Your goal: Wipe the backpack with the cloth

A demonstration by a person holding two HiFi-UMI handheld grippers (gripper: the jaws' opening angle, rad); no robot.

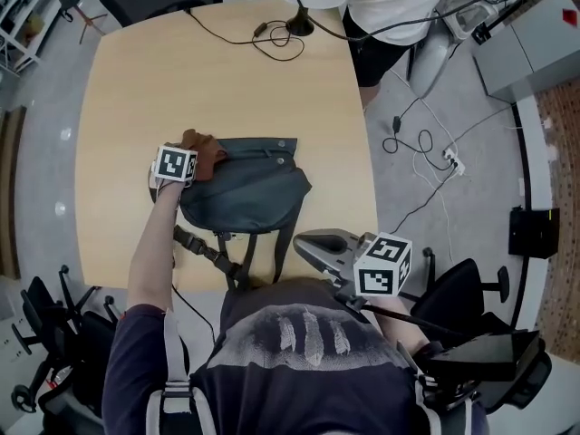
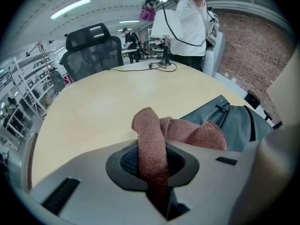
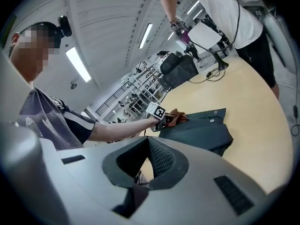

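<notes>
Left gripper: fingers clamped on a fold of the rust-brown terry cloth. A narrow strip runs down between the fingers. The bulk is bunched beyond the tips, spilling far and right.

Head view: the bunch sits at the far-left corner of the dark grey-green fabric backpack. It looks to be touching the backpack's edge, with part over the bare pale wooden counter. The backpack lies flat in the middle of the counter, and its dark webbing straps trail toward the near edge.

Right gripper: fingers apart, nothing between them. In the head view it hangs near the counter's near-right edge, just beside the backpack's near-right side and not touching it.

Risks, as judged:
- Backpack is unrestrained. A wiping stroke to the right could push the whole backpack along the smooth counter instead of rubbing it. Cause: no hold from the right gripper.
- Grip is on a thin fold only. Drag against the fabric could pull the strip out of the fingers, or unroll the bunch so little cloth meets the surface.
- Cloth could catch on the fittings along the backpack's far edge.
- Pressing too low could bring the finger tips onto the backpack rather than the cloth.
- Straps at the near edge could slide off if the backpack shifts.
</notes>
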